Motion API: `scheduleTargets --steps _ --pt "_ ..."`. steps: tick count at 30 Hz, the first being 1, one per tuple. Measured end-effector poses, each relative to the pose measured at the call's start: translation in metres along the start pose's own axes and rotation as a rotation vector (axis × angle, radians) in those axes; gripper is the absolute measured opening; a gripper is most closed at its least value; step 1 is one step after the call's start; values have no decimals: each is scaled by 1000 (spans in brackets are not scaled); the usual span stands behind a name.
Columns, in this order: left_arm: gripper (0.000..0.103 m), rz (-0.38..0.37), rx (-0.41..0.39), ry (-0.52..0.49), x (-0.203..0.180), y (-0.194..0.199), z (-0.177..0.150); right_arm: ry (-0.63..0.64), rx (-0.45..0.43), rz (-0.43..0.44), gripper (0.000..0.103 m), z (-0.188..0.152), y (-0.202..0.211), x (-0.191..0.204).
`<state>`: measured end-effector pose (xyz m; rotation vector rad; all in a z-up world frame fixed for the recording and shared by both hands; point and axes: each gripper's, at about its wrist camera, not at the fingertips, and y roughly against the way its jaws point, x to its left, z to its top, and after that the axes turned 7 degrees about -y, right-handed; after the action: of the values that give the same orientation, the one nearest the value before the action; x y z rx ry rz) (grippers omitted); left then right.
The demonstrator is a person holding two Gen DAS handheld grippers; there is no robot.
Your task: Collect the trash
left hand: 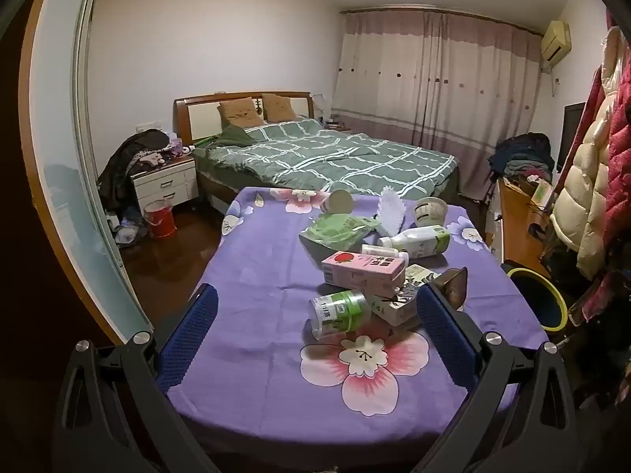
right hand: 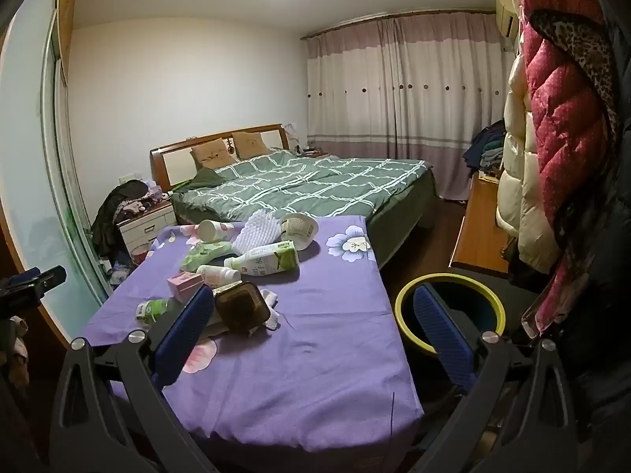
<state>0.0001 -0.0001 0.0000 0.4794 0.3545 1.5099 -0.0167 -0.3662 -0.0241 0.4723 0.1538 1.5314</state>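
Both tongs, left (left hand: 315,327) and right (right hand: 315,339), are held released above the tabletop (right hand: 315,374). Trash is heaped mid-tabletop: pink carton (left hand: 363,270), green bottle (left hand: 339,313), brown tray (right hand: 242,307). Beside the tabletop's right edge, a yellow-rimmed bin (right hand: 449,311) is seen, behind it a bed (right hand: 315,181).

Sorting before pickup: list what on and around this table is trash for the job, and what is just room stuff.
For the job: pink carton, green-labelled bottle, white bottle, green pouch, paper cup, paper bowl, brown tray, yellow-rimmed bin.

Just lying about: bed, nightstand, red bucket, hanging coats, curtains.
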Motion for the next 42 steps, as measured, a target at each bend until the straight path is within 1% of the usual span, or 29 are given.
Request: scheduleTargets --steps 4,5,7,10,15,42 --pt "99 3 -1 4 0 -2 0 0 8 1 97 1 -1 3" --pt "99 -4 -15 6 0 -1 0 1 8 3 97 1 -1 5" --pt "99 -5 -16 9 0 -1 0 2 9 3 97 -5 -7 4" --pt "99 1 -12 7 -7 0 1 -9 14 11 97 -4 -7 0" --pt "99 -17 -12 21 -2 -2 0 -13 23 14 97 -4 -12 3" --pt "99 -25 2 21 -5 -9 -7 -24 25 13 97 -5 -15 3"
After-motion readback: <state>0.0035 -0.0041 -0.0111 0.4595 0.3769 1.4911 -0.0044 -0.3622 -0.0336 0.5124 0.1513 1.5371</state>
